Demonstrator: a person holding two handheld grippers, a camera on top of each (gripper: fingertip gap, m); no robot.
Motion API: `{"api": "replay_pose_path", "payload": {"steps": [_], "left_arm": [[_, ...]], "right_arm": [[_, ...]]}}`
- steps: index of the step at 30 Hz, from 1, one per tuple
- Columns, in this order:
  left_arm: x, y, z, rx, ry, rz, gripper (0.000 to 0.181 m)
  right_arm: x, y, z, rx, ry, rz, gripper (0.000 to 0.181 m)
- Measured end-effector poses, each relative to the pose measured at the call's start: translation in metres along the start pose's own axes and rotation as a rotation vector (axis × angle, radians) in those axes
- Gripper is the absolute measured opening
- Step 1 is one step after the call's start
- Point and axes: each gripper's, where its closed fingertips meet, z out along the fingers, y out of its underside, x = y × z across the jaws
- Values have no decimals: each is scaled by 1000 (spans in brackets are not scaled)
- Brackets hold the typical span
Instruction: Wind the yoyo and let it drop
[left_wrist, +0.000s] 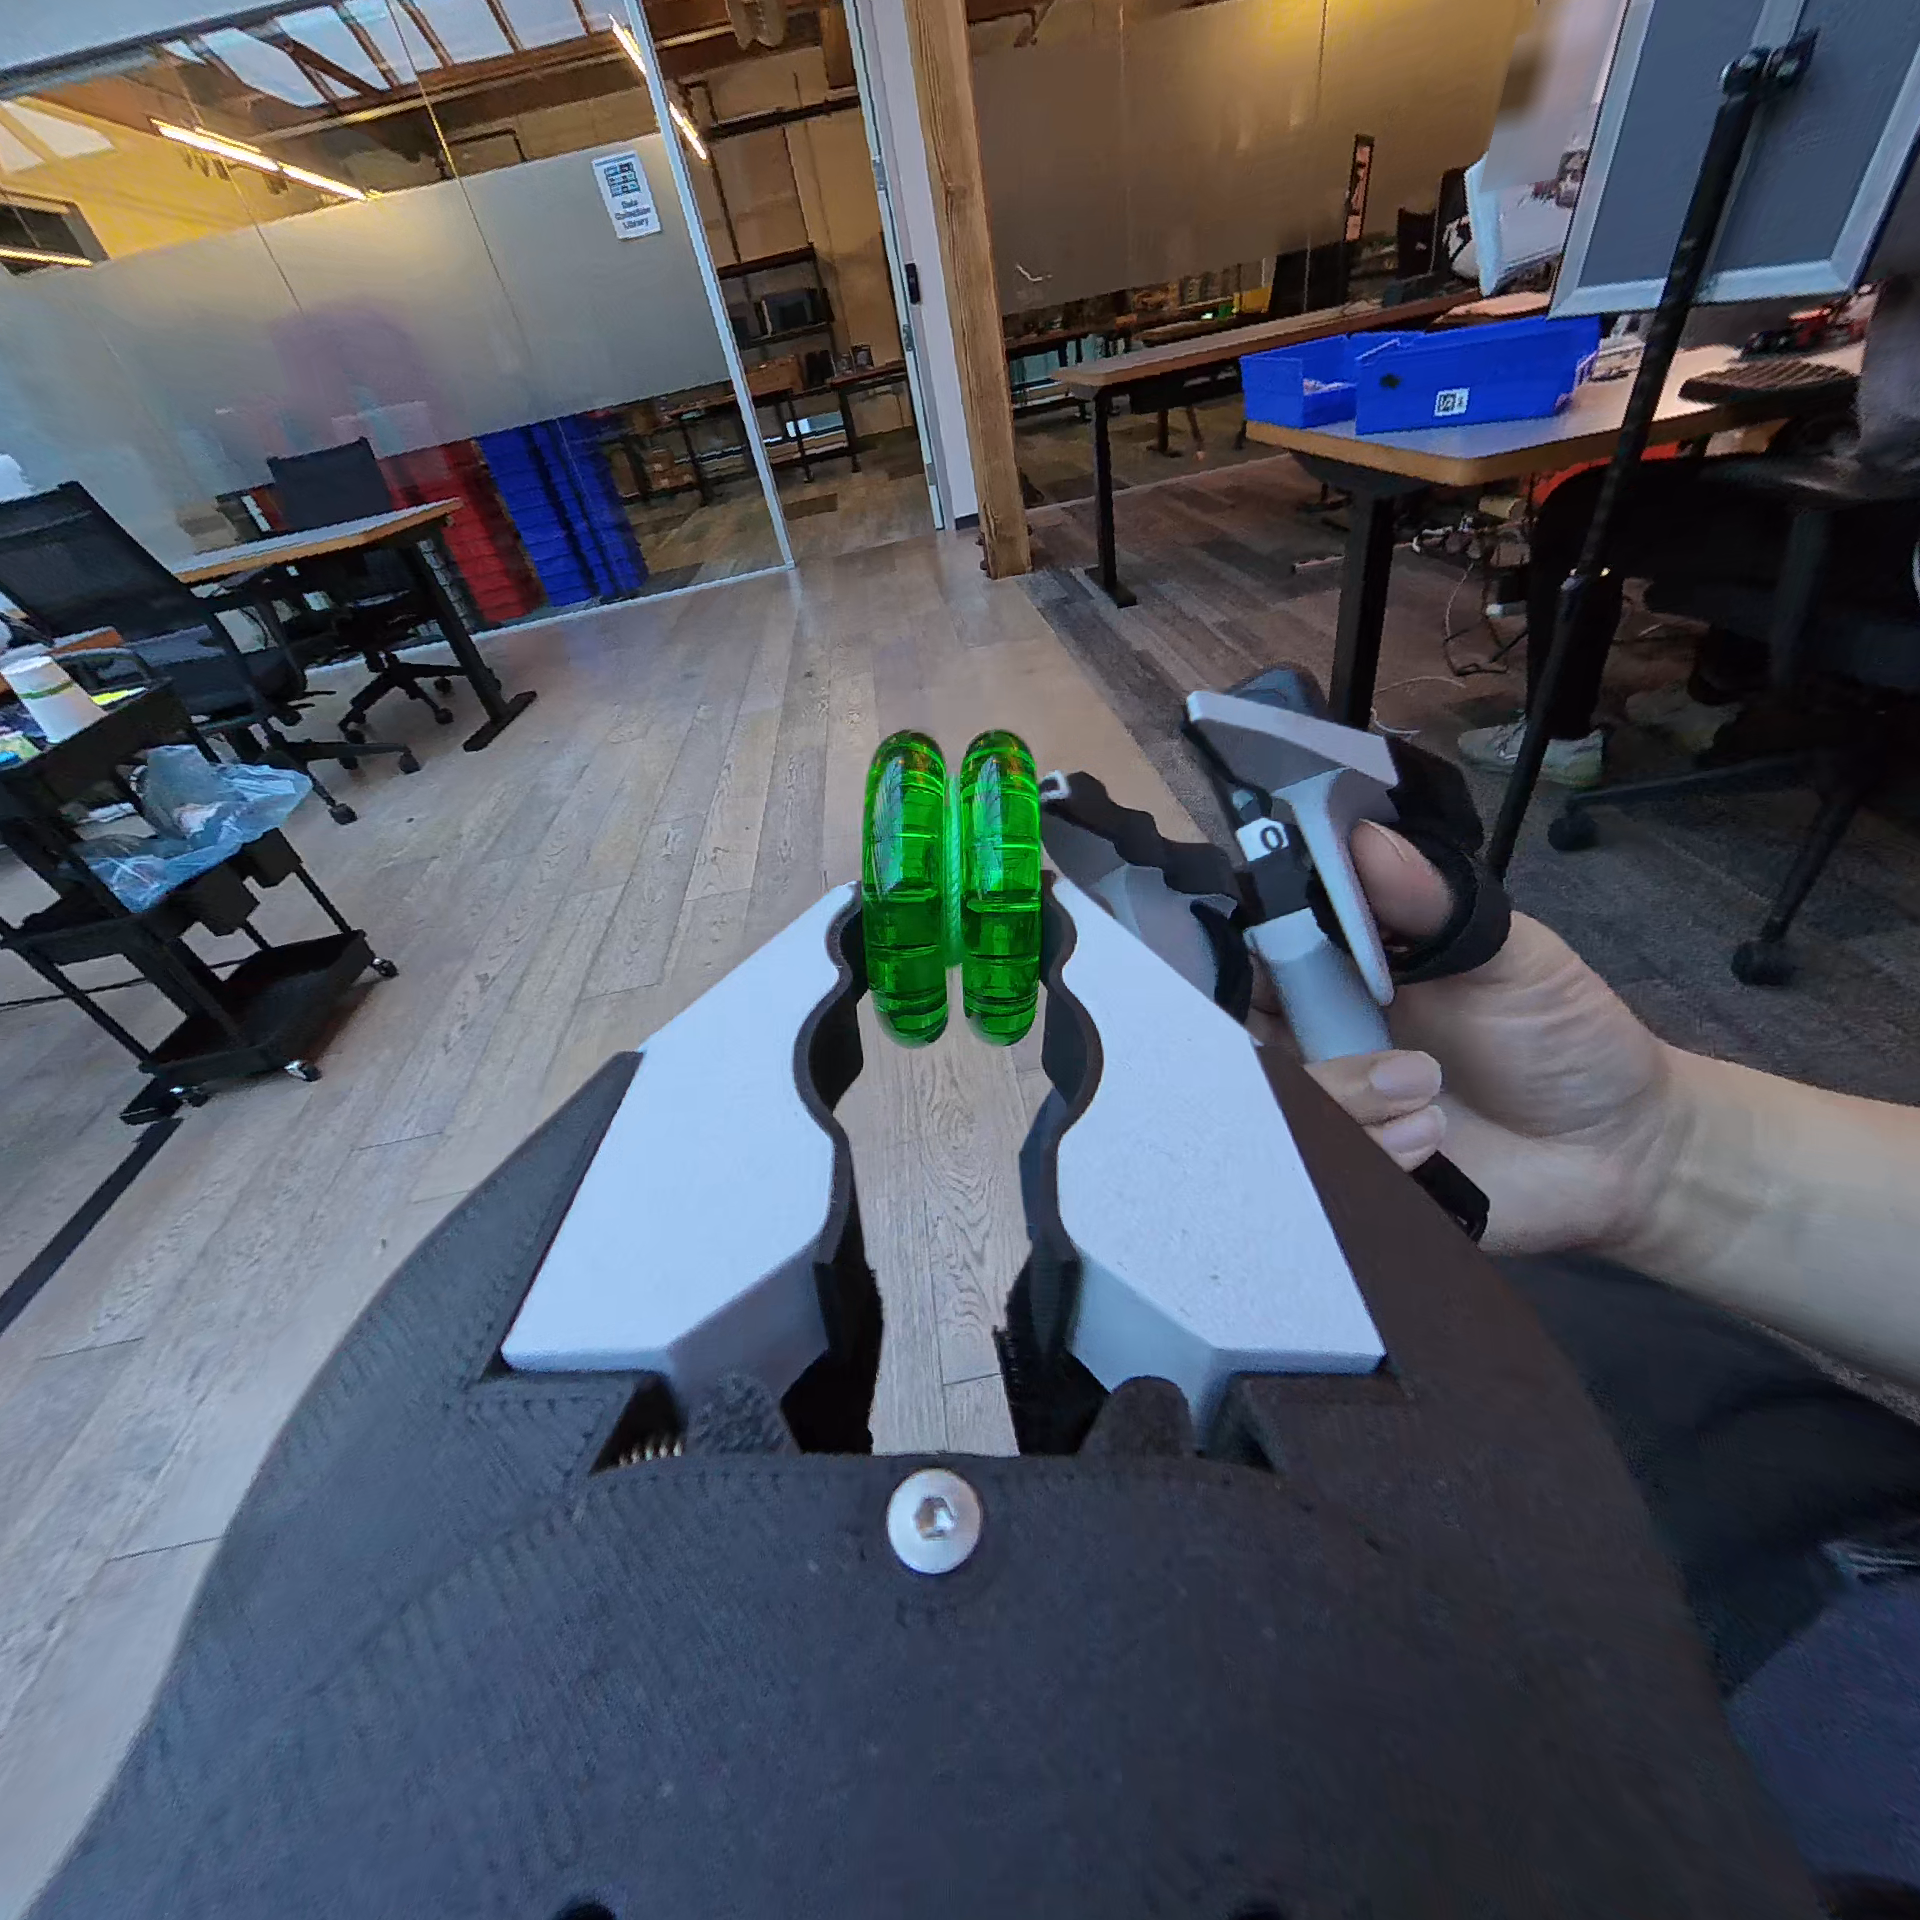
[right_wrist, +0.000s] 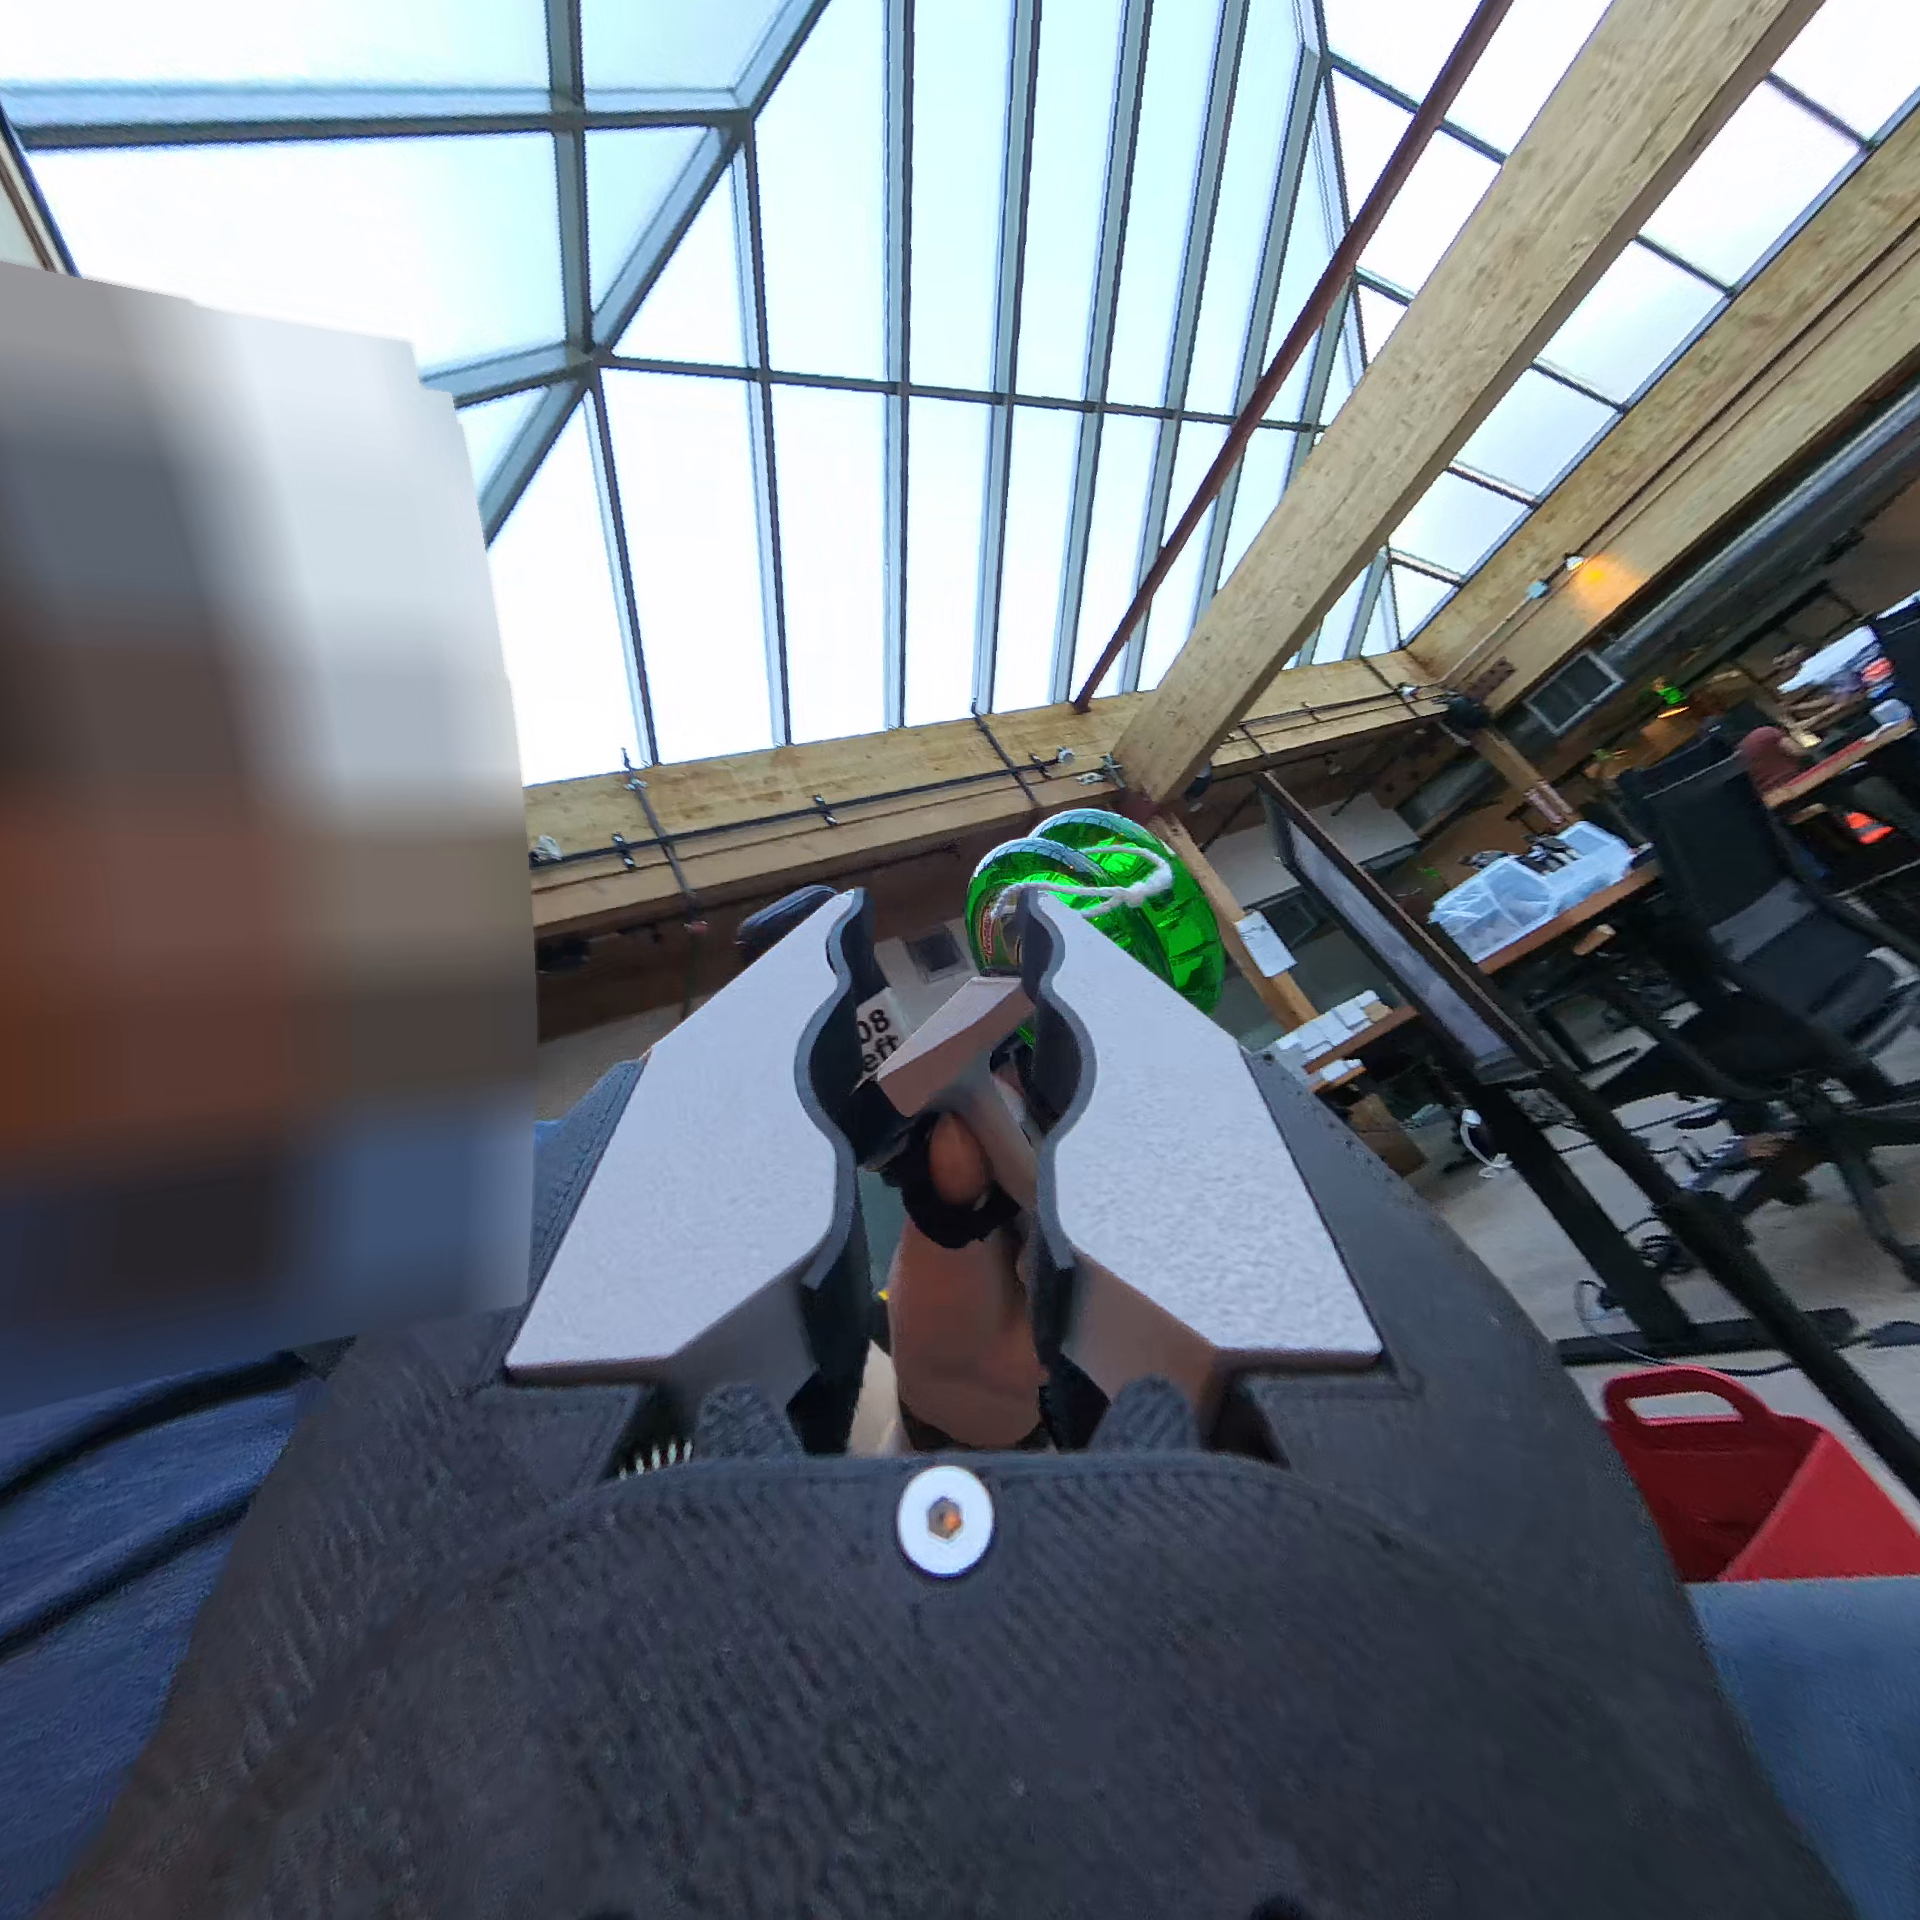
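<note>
A translucent green yoyo (left_wrist: 904, 831) stands on edge between the fingertips of my left gripper (left_wrist: 951, 904), which is shut on its two sides and holds it in the air over the wooden floor. In the right wrist view the yoyo (right_wrist: 1143, 935) sits just beyond the right fingertip of my right gripper (right_wrist: 940, 914), whose jaws stand apart. A white string loop (right_wrist: 1127, 868) runs from the yoyo's groove to that fingertip. In the left wrist view the right gripper (left_wrist: 1081, 821), held by a hand (left_wrist: 1538, 1060), comes in from the right, close beside the yoyo.
A black cart (left_wrist: 208, 935) stands at left with office chairs and a desk (left_wrist: 343, 530) behind. Desks with blue bins (left_wrist: 1455, 374) and a black stand pole (left_wrist: 1621, 468) are at right. A red bin (right_wrist: 1745, 1475) sits low right. Only a small space, under 4 cm, lies between the two pairs of fingers.
</note>
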Motion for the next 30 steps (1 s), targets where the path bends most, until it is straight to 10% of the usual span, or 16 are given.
{"api": "replay_pose_path", "payload": {"steps": [30], "left_arm": [[-9, 22, 10, -75, -16, -77, 29]], "right_arm": [[14, 7, 6, -69, 276, -465, 48]]}}
